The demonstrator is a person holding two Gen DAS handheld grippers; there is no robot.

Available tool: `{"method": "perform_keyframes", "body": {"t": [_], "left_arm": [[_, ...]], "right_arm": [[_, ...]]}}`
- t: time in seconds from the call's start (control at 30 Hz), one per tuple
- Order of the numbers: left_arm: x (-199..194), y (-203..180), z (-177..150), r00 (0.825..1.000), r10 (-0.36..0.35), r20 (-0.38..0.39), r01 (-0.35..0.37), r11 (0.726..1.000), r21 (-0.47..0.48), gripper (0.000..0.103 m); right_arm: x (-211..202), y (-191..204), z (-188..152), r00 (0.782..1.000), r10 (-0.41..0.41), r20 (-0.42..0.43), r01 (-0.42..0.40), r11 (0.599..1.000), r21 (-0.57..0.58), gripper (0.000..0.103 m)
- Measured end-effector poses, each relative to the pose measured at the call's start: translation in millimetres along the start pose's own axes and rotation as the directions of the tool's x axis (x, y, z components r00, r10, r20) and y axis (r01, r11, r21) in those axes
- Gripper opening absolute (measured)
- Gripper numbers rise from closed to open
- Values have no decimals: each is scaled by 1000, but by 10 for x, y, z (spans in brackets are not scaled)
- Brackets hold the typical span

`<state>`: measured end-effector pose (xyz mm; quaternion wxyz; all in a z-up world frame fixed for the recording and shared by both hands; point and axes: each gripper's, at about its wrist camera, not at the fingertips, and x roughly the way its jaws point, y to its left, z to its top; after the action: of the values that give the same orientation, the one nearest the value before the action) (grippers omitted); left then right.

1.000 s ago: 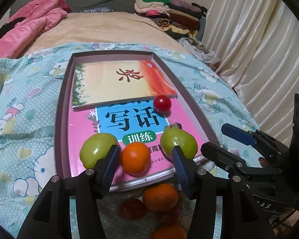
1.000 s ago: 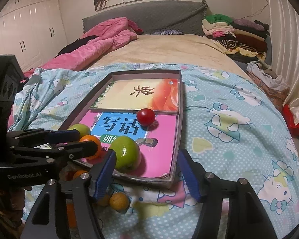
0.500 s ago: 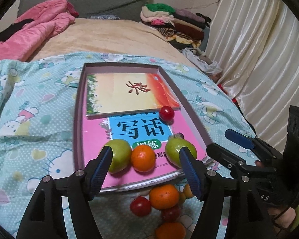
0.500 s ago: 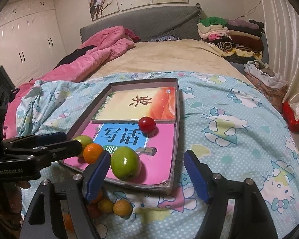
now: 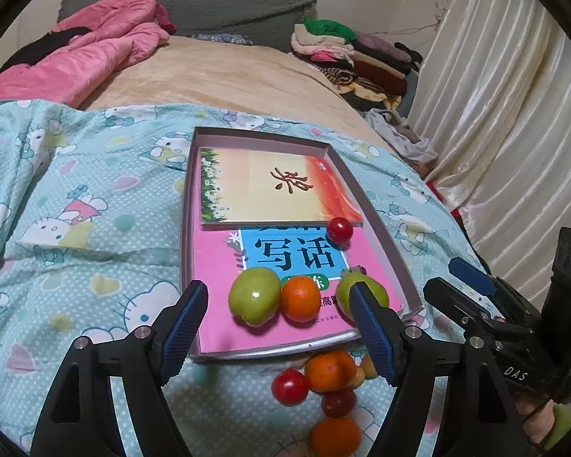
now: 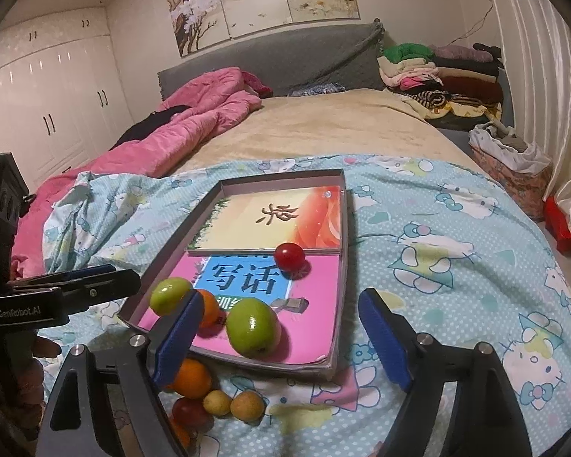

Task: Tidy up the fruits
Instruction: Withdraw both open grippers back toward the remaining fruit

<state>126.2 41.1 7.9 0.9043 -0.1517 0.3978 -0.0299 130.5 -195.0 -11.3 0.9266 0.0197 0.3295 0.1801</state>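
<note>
Only the right wrist view shows two small, perhaps yellow fruits (image 6: 233, 404).

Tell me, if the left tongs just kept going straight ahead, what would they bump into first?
Probably the orange in the tray, lying midway ahead of the open left tongs, flanked by two green fruits. Depth is unclear.

I've got the bed (image 6: 342, 125) under a blue cartoon-cat sheet (image 5: 95, 266). On the sheet sits a shallow box (image 5: 384, 243). Just near of it, loose on the sheet, lie oranges (image 5: 329, 370), red tomatoes (image 5: 290, 386) and two small yellow fruits (image 6: 247, 406). Far left I see a pink quilt (image 6: 205, 118), far right folded clothes (image 6: 437, 72).
</note>
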Motion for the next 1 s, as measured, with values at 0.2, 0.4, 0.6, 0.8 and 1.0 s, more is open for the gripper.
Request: {"method": "perform_keyframes", "body": {"t": [0.2,0.4,0.6,0.8,1.0], "left_arm": [[-72,3,-40,1000,-1,0,1,1000,-4,78],[-117,-39,-91,1000,-4,-10,4,1000,14,78],[-164,-71,-155,1000,-8,-25,9,1000,29,78],[-191,-132,-255,999,-17,-50,20,999,49,78],[-204,-169,-367,996,-21,-85,26,997,68,78]], "right_arm": [[-24,47,-12,1000,8,-10,-8,1000,-13,85],[-51,78,-62,999,9,-31,-10,1000,-18,85],[-89,95,-116,998,12,-63,-12,1000,-12,85],[-80,119,-190,993,6,-115,-7,1000,-15,85],[-58,191,-268,988,-7,-157,-2,998,-58,85]]}}
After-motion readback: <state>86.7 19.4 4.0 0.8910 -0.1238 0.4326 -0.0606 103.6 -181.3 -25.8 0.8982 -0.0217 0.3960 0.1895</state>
